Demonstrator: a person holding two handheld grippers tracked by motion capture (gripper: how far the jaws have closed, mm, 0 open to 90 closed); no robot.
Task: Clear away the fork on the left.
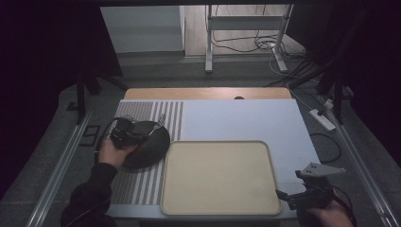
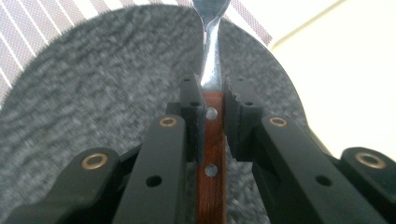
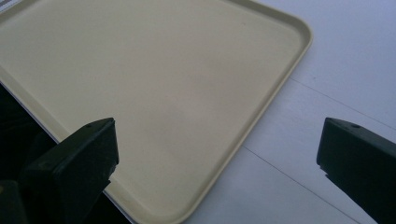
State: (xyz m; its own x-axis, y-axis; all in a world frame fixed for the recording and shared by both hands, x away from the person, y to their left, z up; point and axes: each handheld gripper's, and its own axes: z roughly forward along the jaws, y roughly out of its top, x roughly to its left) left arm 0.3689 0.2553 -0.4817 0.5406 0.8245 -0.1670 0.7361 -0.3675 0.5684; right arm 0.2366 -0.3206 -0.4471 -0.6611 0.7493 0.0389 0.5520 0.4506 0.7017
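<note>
We see the left gripper (image 1: 142, 128) over the dark grey plate (image 1: 150, 147), which lies on the striped mat (image 1: 142, 184) at the left of the table (image 1: 246, 118), just beside the beige tray (image 1: 220, 177). In the left gripper view its jaws are clamped on a piece of cutlery (image 2: 211, 140) at the top of its riveted wooden handle, the steel neck running forward above the plate (image 2: 102, 93); we cannot tell what kind of head it has. The right gripper (image 1: 288, 196) sits at the tray's near right corner, jaws spread wide and empty, with the tray (image 3: 154, 93) between and beyond them.
</note>
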